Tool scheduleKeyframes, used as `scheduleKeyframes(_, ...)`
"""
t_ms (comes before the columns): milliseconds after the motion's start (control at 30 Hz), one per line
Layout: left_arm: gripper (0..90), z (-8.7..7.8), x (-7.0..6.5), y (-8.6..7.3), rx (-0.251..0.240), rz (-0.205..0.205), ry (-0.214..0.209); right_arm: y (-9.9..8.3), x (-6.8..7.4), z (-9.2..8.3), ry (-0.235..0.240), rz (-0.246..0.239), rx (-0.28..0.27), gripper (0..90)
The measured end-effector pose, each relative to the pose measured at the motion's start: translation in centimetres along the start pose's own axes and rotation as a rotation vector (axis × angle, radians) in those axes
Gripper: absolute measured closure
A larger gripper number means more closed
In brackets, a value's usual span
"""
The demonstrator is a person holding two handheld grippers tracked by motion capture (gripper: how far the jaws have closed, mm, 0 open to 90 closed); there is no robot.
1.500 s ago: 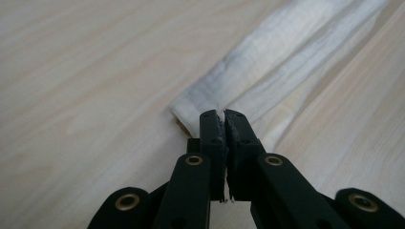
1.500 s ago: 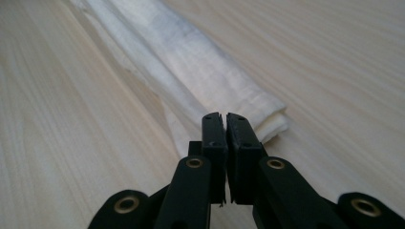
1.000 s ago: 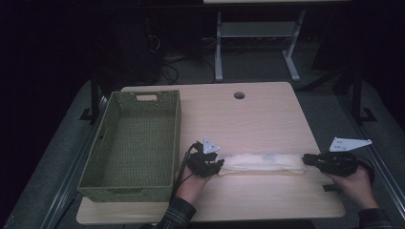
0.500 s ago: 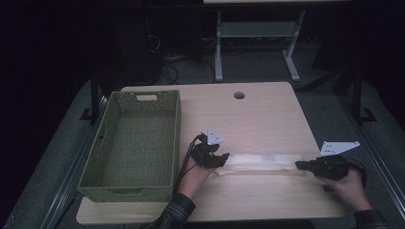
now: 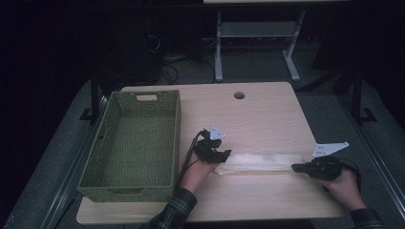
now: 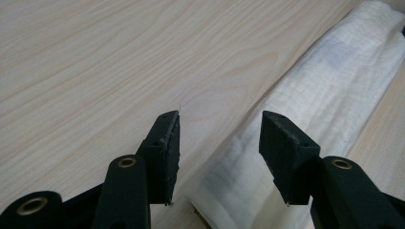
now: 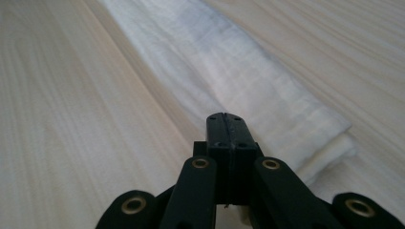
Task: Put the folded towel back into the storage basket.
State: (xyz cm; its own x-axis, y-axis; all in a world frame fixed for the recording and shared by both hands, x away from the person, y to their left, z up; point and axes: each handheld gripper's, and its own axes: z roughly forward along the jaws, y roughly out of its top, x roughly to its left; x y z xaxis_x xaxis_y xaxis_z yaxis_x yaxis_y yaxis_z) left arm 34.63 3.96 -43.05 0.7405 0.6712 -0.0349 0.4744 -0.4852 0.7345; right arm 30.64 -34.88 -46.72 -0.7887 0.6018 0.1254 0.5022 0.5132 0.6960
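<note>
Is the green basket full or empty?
Empty. The high view looks straight into the green basket, and its woven bottom is bare.

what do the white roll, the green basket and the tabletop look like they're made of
White roll: soft woven cloth, probably cotton towel; fine ribbed weave and folded layers show. Green basket: looks like woven plastic or painted wicker, matte, with an open lattice wall. Tabletop: pale wood-grain surface, likely laminate, smooth with a low sheen.

A light wooden table (image 5: pixel 267 114) carried a green woven basket (image 5: pixel 136 143) on the side beyond the left gripper (image 5: pixel 220 155). A long folded white cloth (image 5: pixel 260 162) lay flat on the tabletop, stretched between that gripper and the right gripper (image 5: pixel 298 168), its ends at their jaws.
</note>
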Motion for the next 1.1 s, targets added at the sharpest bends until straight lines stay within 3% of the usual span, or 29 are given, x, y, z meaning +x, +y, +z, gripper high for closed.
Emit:
scheduleKeyframes(267, 47.2, -0.2, 0.0, 0.0, -0.014, -0.002, 0.004, 1.4, -1.6, 1.0, -0.044, -0.012, 0.005, 90.0)
scheduleKeyframes(667, 46.9, -0.3, -0.1, 0.0, -0.017, 0.006, -0.003, 4.0, -4.0, 3.3, -0.047, 0.012, -0.01, 90.0)
scheduleKeyframes(967, 46.9, -0.5, 0.1, -0.1, -0.02, 0.006, -0.003, 7.0, -5.8, 5.7, -0.056, -0.003, -0.027, 90.0)
scheduleKeyframes(1100, 46.9, -0.4, 0.1, -0.1, -0.019, 0.003, -0.003, 7.9, -6.6, 6.8, -0.045, 0.021, -0.032, 90.0)
